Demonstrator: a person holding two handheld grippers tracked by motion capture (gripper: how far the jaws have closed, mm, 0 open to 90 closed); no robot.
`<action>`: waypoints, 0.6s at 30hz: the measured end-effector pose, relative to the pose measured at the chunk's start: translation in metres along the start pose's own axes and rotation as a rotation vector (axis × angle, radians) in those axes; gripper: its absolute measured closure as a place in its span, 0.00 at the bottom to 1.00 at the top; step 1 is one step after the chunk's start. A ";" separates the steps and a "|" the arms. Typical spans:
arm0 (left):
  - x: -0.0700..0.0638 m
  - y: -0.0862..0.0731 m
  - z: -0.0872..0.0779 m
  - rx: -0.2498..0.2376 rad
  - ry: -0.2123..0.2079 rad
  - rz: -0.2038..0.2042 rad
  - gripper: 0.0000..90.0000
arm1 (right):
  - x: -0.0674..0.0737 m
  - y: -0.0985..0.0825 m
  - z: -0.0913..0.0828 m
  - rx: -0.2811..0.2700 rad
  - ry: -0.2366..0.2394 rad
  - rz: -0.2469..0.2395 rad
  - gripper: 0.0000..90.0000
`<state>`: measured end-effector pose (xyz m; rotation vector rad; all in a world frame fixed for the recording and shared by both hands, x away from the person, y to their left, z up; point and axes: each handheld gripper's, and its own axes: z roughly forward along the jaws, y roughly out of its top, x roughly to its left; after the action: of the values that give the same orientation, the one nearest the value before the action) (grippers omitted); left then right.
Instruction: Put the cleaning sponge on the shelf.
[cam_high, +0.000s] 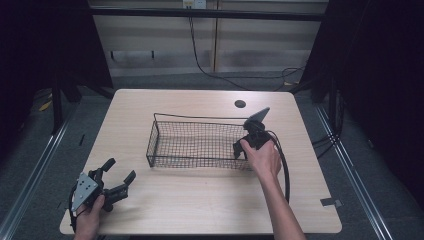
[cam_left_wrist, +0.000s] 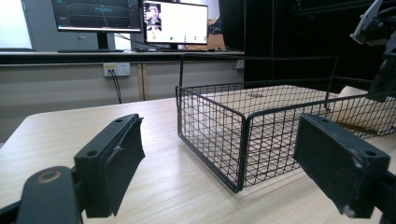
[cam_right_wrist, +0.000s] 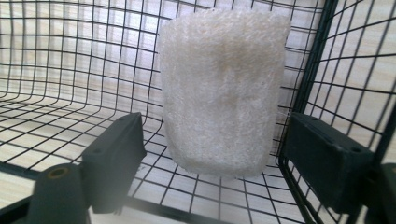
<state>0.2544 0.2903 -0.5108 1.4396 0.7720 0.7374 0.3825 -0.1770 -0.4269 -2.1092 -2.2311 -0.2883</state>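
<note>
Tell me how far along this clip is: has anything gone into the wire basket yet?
Done: a white foam piece sits inside the wire basket, in a corner. In hand: the right tool is at it, jaws open either side. Left: the left tool rests open on the table, apart from the basket.

The wire basket stands mid-table, its mesh walls blocking entry from the sides while its top is open. At its right end the right gripper reaches in, jaws apart around a white foam piece leaning in the corner. Bare tabletop lies between the basket and the left gripper.
</note>
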 end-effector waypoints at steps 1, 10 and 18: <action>0.000 0.000 0.000 0.000 -0.002 -0.001 0.17 | -0.001 -0.001 -0.002 0.001 0.003 0.003 0.23; 0.000 0.000 0.000 0.000 -0.002 -0.001 0.17 | -0.006 -0.008 -0.014 -0.065 0.053 -0.040 0.22; 0.000 0.000 0.000 0.000 0.000 0.000 0.17 | -0.014 -0.016 -0.026 -0.147 0.084 -0.076 0.18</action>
<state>0.2544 0.2903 -0.5108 1.4390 0.7721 0.7374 0.3654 -0.1957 -0.4049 -2.0392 -2.3106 -0.5510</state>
